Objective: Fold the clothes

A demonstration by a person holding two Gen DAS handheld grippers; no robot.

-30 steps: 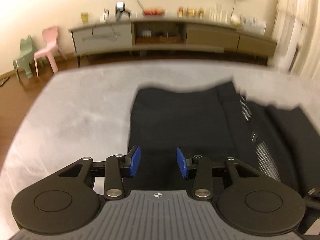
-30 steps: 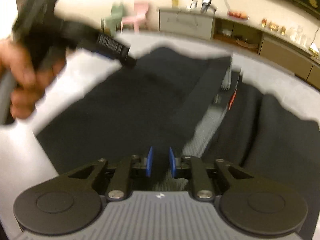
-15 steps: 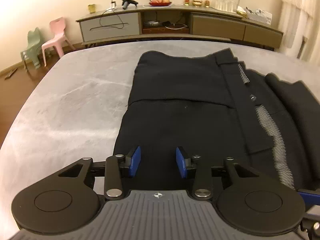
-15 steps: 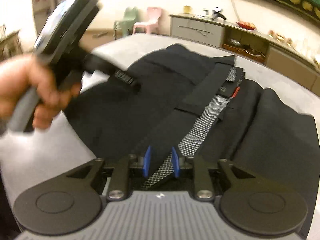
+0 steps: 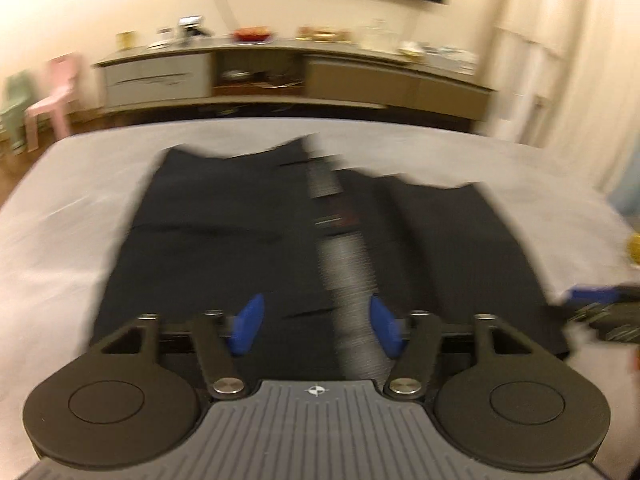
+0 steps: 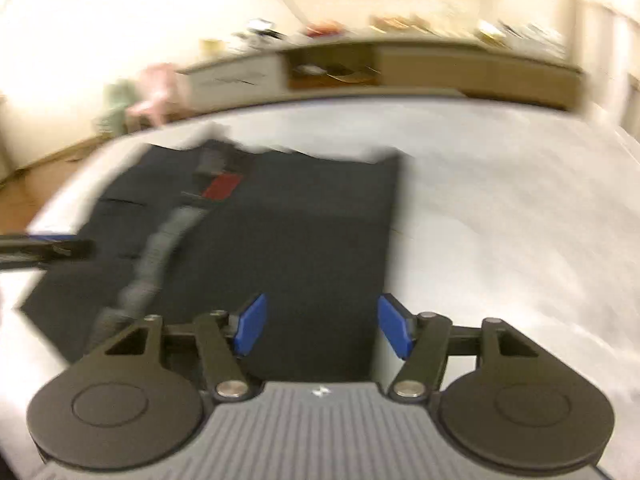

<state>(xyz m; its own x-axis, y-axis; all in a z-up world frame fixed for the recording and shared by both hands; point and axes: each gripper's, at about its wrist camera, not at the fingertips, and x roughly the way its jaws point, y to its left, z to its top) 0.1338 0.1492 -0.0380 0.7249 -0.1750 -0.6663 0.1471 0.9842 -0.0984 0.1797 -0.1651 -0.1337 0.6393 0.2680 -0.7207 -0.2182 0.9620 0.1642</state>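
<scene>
A black garment (image 5: 248,240) lies spread flat on the grey table (image 5: 64,216), with a grey mesh lining strip (image 5: 344,276) running down its middle. My left gripper (image 5: 316,326) hovers open over the garment's near edge, nothing between its blue pads. In the right wrist view the same garment (image 6: 304,232) shows a red tag (image 6: 222,186) by its waist, and my right gripper (image 6: 322,330) is open above the garment's near right edge. The right gripper's tip (image 5: 596,300) shows at the left view's right edge; the left gripper's tip (image 6: 48,244) shows at the right view's left edge. Both views are blurred.
Bare grey table surface (image 6: 500,208) extends right of the garment. Beyond the table stands a long low sideboard (image 5: 288,76) with small items on top. A pink child's chair (image 5: 54,92) and a green one (image 5: 16,104) stand on the wooden floor at far left.
Both grippers have opened wider. The right gripper let go of the lining strip it was closed around and swung right. The left view swung right, centring on the garment.
</scene>
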